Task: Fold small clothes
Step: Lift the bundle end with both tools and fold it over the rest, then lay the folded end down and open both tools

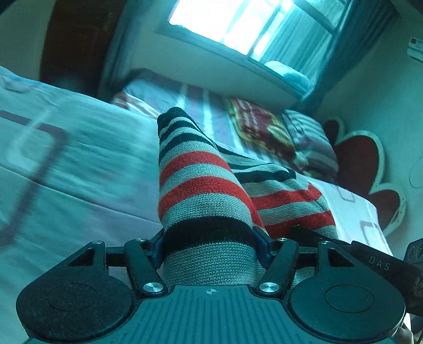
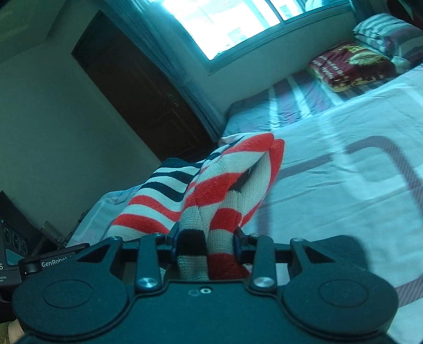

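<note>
Above the bed [image 1: 79, 164], a striped knit garment [image 1: 201, 190] is held up off the sheet, and both grippers are seen clamped on it. Seen from the left wrist, the left gripper [image 1: 211, 246] is closed on a bunched fold of grey, black and red bands, the cloth packed tight between its blue-padded jaws and rising away from them in a thick roll. Seen from the right wrist, the right gripper [image 2: 206, 246] is closed on another gathered edge of the same garment [image 2: 224, 185], where red and cream stripes are pinched together and the rest is draped toward the bed's near edge. Part of the knit is seen trailing down onto the pale sheet beside the left gripper. No container is shown in either view. The bed [image 2: 343, 185] is covered in a light sheet printed with maroon rounded rectangles. At its far end, a dark red patterned cushion [image 2: 349, 66] is laid beside a striped pillow [image 2: 388, 31]. Beyond the bed, a bright window [image 2: 224, 23] with curtains is seen in the wall, and a dark wooden door [image 2: 132, 92] is set off to the bed's side. Red heart shapes [image 1: 362, 169] are seen behind the bed's head.
</note>
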`<state>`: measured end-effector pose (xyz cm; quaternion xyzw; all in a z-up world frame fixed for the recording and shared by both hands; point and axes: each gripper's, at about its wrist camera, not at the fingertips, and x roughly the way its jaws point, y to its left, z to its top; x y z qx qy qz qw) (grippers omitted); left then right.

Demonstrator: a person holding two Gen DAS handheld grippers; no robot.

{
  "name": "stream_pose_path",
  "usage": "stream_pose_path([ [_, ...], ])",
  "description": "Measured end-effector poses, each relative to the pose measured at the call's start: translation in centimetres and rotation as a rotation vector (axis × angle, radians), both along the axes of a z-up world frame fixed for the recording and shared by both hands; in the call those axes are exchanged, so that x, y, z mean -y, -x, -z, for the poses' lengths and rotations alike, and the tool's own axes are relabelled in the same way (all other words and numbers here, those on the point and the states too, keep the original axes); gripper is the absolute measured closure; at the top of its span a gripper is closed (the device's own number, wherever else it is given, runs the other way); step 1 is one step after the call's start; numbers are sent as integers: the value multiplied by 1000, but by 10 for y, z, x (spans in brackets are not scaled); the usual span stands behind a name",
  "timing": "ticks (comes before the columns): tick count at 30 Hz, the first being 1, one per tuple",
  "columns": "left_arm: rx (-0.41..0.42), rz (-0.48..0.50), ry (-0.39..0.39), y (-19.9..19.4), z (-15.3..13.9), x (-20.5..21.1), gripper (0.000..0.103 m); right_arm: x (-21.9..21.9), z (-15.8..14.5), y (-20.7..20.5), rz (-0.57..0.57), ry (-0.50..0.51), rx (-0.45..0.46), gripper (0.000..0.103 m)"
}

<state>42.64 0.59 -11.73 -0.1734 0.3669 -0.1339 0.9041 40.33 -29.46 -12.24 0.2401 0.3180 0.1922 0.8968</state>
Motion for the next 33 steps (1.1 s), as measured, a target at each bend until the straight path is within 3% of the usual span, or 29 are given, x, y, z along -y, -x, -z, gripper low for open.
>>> stream_pose_path([
  [7, -23, -46, -27, -20, 20, -108, 39, -106, 23, -20, -8, -11, -15, 67],
  [13, -63, -38, -77, -40, 63, -160, 37, -156, 57, -38, 23, 33, -72, 67],
  [17, -49, -38, -101, -38, 89, -175, 11, -165, 73, -36, 72, 138, -94, 58],
  [19, -40, -36, -109, -34, 84, -177, 11, -166, 67, -33, 94, 178, -77, 56],
  [23, 73, -55, -177, -27, 53, -177, 11, -172, 32, -28, 155, 262, 19, 59],
  [26, 86, -49, -190, -41, 42, -170, 11, -187, 13, -34, 145, 284, 85, 61],
  [30, -5, -52, -268, -63, 60, -154, 11, -203, 22, -48, 94, 287, 44, 63],
  [33, -40, -43, -259, -69, 72, -152, 11, -201, 44, -65, 101, 297, -68, 70],
])
